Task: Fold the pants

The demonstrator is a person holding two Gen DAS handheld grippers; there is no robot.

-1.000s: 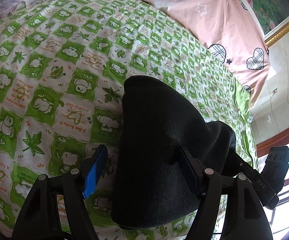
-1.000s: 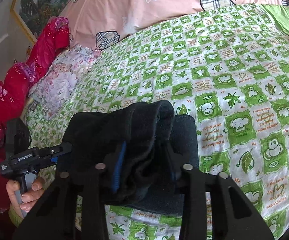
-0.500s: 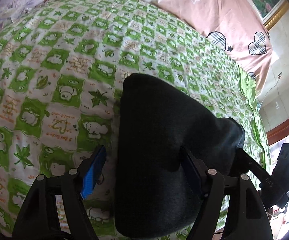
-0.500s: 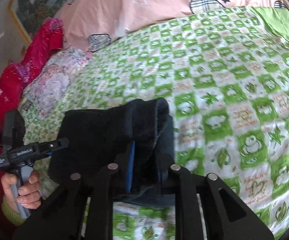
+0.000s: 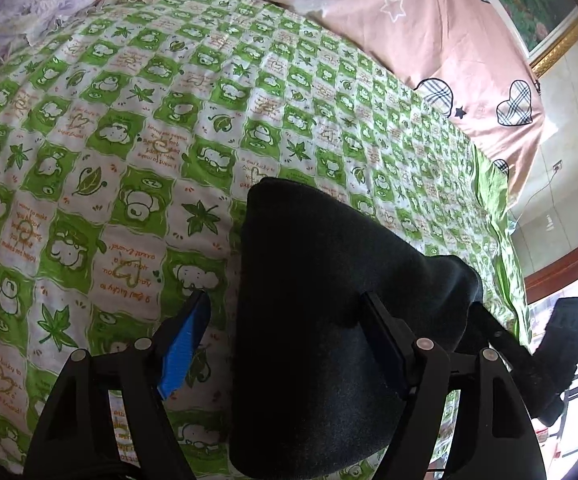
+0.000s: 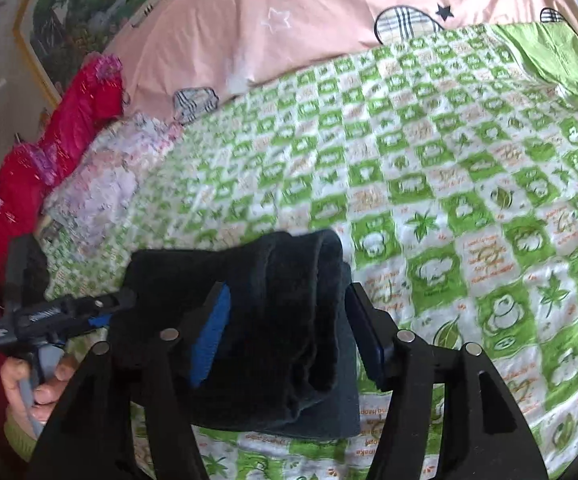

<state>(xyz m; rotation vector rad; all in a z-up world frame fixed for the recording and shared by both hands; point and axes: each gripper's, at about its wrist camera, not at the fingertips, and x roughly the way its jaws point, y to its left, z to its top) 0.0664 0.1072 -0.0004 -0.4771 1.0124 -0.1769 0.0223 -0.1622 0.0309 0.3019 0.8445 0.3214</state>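
The black pants lie folded into a thick bundle on the green-and-white checked bedsheet. My left gripper is open, its jaws wide apart, one finger on the bare sheet and the other over the bundle. In the right wrist view the pants show stacked layers at their right end. My right gripper is open, its jaws standing on either side of the layered end. The left gripper and the hand that holds it show at the left in the right wrist view.
A pink quilt with plaid hearts lies along the far side of the bed. A floral pillow and red bedding sit at the left. The bed's edge and a wooden frame are at the right.
My right gripper has opened; half a second ago its jaws were pinched on the layered end of the pants. The left gripper stays open over the bundle.
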